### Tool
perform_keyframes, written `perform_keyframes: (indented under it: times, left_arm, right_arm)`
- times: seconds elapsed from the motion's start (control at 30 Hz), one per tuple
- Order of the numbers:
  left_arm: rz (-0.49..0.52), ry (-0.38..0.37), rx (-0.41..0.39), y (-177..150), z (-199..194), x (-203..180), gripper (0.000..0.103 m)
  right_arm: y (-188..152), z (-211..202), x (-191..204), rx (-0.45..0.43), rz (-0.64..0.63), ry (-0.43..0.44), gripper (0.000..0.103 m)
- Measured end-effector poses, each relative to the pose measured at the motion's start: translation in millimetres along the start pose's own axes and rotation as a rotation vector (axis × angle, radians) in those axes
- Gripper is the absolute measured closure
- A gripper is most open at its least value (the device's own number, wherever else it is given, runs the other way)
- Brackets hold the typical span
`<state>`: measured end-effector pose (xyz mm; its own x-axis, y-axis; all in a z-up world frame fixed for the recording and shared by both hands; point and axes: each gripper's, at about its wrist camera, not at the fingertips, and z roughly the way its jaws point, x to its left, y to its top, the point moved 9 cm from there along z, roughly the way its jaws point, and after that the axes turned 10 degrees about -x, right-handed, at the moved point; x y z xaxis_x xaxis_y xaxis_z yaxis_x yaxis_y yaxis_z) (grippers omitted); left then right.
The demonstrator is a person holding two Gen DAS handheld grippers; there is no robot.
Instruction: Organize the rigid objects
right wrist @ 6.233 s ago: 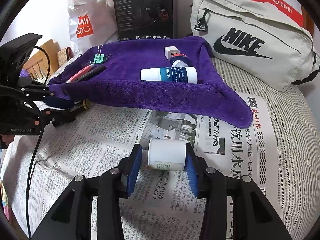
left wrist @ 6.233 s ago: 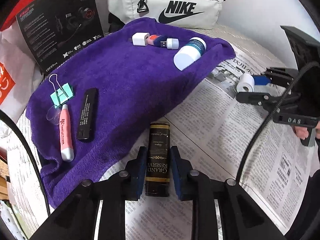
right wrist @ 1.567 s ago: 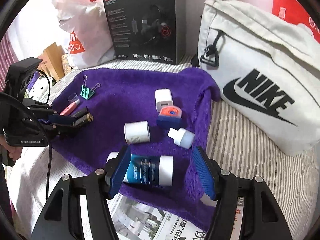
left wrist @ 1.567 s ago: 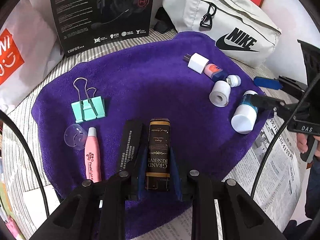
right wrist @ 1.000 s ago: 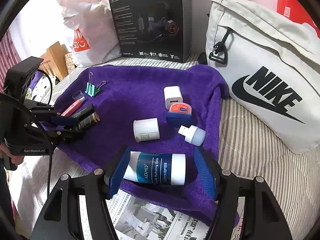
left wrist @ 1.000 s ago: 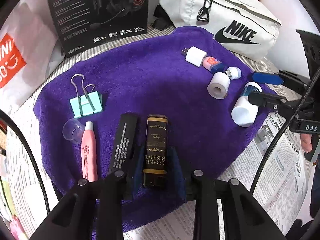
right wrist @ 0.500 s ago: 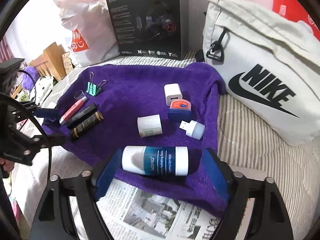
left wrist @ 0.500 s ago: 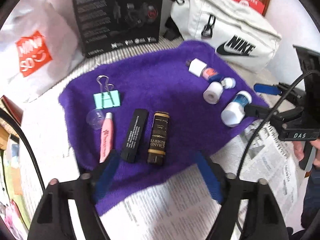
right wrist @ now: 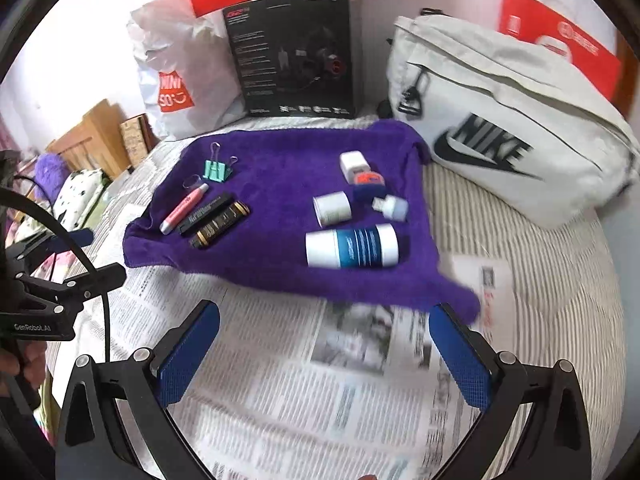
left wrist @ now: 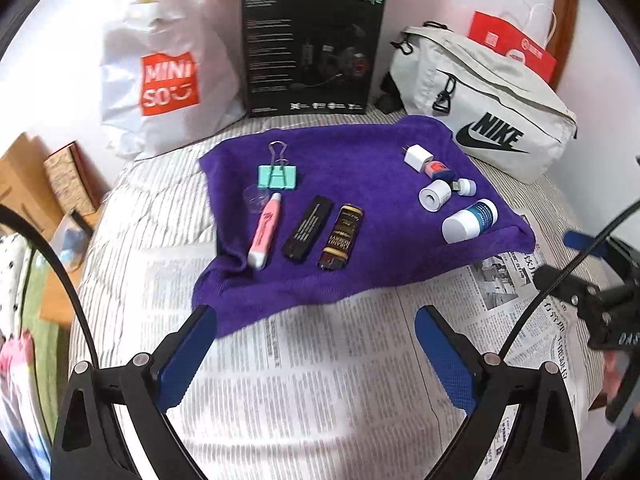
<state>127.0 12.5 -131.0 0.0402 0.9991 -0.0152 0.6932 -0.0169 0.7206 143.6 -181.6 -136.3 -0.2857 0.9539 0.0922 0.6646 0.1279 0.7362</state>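
A purple towel holds two groups of objects. On its left lie a green binder clip, a pink tube, a black bar and a black-and-gold lighter. On its right lie a white charger, a small tin, a white roll, a small white cap and a white-and-blue bottle. My left gripper is open and empty over the newspaper. My right gripper is open and empty too.
Newspaper covers the striped bed in front of the towel. Behind the towel stand a black headset box, a white Miniso bag and a grey Nike bag. Wooden furniture is at the left.
Both grippers have let go of their items, opened wide and pulled back from the towel over the newspaper. The lighter now lies beside the black bar; the bottle lies on the towel's right edge.
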Motion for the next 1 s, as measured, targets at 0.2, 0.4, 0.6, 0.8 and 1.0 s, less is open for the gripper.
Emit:
perform_keyframes:
  times: [0.2,0.4,0.6,0.8,1.0]
  left_arm:
    - [-0.016,-0.01,-0.047,-6.9,-27.4,-9.3,0.003]
    - [-0.003,0.064,-0.038,-13.9,-34.3,-12.9,0.003]
    - [-0.022,0.038,-0.046,-17.2,-42.3,-17.9,0.003]
    - [0.0,0.057,-0.036,-16.5,-42.1,-22.1,0.003]
    - [0.005,0.075,-0.032,-16.5,-40.4,-19.5,0.003]
  right_arm:
    - [-11.6,-26.1,4.0,-0.006,0.033,-0.047,0.0]
    - [-15.0,-45.9,-2.5,-0.015,0.055,-0.101,0.0]
    - [-16.4,-63.1,-9.1,-0.029,0.074,-0.121,0.0]
    - [-24.8,-67.2,-12.1,-0.016,0.065,-0.138,0.0]
    - [-28.2,-69.8,-18.4,-0.016,0.065,-0.157,0.0]
